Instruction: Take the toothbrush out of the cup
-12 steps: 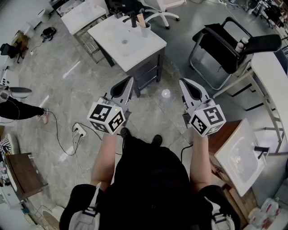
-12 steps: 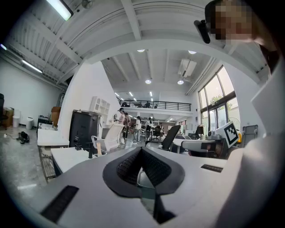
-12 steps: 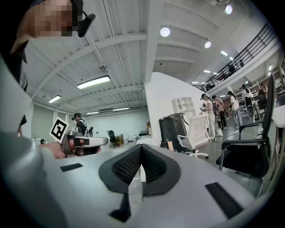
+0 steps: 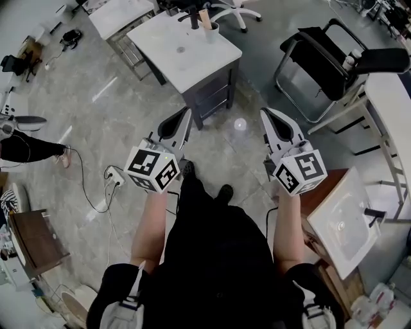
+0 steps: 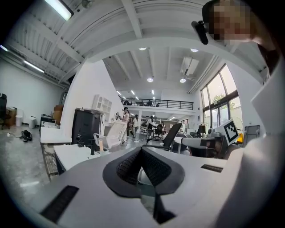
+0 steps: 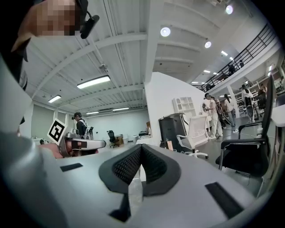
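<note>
A white cup [image 4: 211, 30] holding a tan-handled toothbrush [image 4: 204, 17] stands at the far edge of a white vanity top [image 4: 173, 58], beside a black faucet [image 4: 192, 18]. Both grippers hang over the floor, well short of that table. My left gripper [image 4: 186, 114] and my right gripper [image 4: 265, 115] point level toward it, both shut with nothing between the pads. The left gripper view shows its shut jaws [image 5: 142, 153] with the cup [image 5: 101, 150] far off; the right gripper view shows the right gripper [image 6: 141, 152] shut too, and the cup [image 6: 169, 145] is small and distant.
A black office chair [image 4: 334, 61] stands to the right, next to a long white counter [image 4: 388, 103]. Another vanity with a sink [image 4: 343, 222] is at the lower right. A power strip [image 4: 112, 186] with cables lies on the floor at left. Several people stand far back.
The person has stepped forward, one foot moving ahead. The table has shifted slightly up and right in the head view. Both grippers keep the same shut stance.
</note>
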The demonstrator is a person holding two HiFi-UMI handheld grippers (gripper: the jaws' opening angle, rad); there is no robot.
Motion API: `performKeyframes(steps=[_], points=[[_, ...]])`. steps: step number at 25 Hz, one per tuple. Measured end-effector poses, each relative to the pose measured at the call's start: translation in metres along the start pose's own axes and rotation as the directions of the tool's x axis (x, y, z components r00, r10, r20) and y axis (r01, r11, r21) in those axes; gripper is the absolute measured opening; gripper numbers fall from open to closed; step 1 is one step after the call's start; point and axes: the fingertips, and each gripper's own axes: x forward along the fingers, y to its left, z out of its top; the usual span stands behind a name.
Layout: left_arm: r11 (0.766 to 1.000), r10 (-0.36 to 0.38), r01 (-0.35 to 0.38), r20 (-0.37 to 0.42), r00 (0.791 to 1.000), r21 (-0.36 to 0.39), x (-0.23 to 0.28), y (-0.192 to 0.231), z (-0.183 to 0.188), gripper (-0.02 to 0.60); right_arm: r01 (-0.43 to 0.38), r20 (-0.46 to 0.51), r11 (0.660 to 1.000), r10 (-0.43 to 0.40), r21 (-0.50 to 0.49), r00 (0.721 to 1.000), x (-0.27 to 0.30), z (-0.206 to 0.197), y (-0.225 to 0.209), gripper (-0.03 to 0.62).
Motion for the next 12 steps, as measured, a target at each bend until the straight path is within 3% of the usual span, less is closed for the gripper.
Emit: performKeyframes(steps=[8, 12], points=[[1.000, -0.004, 0.004, -0.012, 1.000, -0.016, 0.006, 0.015, -0.007, 0.015, 0.038, 0.021, 0.999, -0.039, 0.038, 0.999, 0.008, -0.005, -0.010, 0.031], [0.999, -0.016, 0.015, -0.015, 1.000, -0.028, 0.017, 0.027, -0.011, 0.015, 0.030, -0.009, 1.000, -0.030, 0.004, 0.999, 0.023, -0.014, -0.008, 0.031]])
